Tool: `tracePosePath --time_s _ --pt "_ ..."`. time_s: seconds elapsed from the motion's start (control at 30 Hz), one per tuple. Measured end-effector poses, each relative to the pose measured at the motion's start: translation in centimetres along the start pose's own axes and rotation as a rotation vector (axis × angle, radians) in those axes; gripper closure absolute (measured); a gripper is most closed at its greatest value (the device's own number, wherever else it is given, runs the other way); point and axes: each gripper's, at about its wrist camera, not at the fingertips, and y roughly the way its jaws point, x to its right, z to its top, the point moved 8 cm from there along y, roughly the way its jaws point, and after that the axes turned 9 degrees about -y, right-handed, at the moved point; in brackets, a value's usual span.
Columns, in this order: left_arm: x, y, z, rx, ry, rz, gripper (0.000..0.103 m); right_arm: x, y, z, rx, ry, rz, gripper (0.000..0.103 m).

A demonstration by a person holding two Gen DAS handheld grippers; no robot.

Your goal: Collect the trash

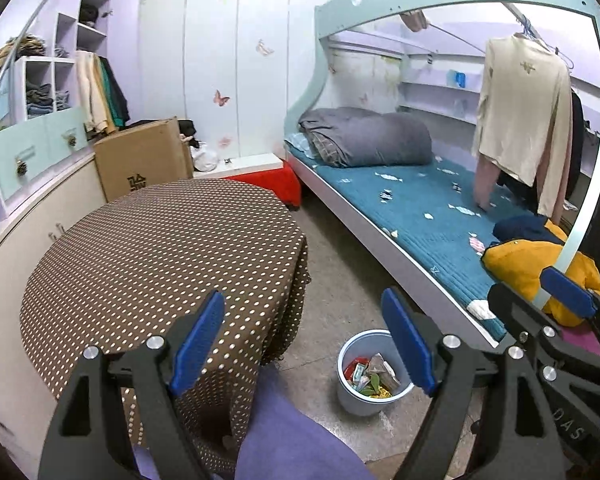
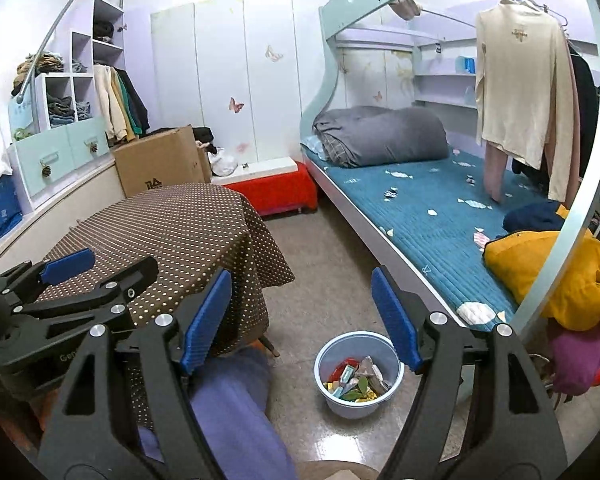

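Both grippers hang above the floor with nothing in them: the left gripper [image 1: 304,344] and the right gripper [image 2: 302,320] each have their jaws spread wide, released, and no scrap sits between the blue pads. The trash already gathered, wrappers, a leaf and bits of paper, lies in the bin [image 1: 346,394], which stands upright on the floor between the table [image 1: 160,248] and the bed [image 1: 420,216], just beside a purple cloth [image 1: 296,436] at the bottom of the view. The table top looks bare, so the job seems close to done there. What remains in doubt are small pale scraps [image 1: 384,196] on the bed's blue cover; some may be printed pattern and not litter, and I cannot tell which. That is the first risk: a gripper closing on a print would pinch the cover and drag it. The second is the bin itself: it looks light, and a low pass by either gripper, or a tug on the cloth next to it, could tip it and spill everything. The two grippers also sit near each other, so a careless swing might knock them together.
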Motion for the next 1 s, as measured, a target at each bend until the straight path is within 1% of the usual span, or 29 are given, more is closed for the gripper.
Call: tracePosePath --time_s 0.3,0.47,0.57,0.67,1.0 --pt "-1.1 -1.7 -0.4 0.035 -0.026 0.025 0.024 -0.9 -1.1 -0.3 0.037 0.000 0.012 0.031" --pt "-1.3 -2.4 -0.5 0.061 -0.021 0.052 0.024 -1.0 -1.3 -0.3 0.040 -0.001 0.020 0.031" --pt "-1.4 -2.4 -0.5 0.055 -0.028 0.041 0.024 -0.9 -1.4 -0.5 0.041 0.000 0.012 0.030" --pt "-1.4 -2.6 -0.6 0.064 -0.029 0.053 0.024 -1.0 -1.4 -0.6 0.036 -0.001 0.004 0.030" --pt "-1.3 -2.7 -0.8 0.062 -0.040 0.059 0.024 -1.4 -1.6 -0.8 0.033 0.002 0.005 0.030"
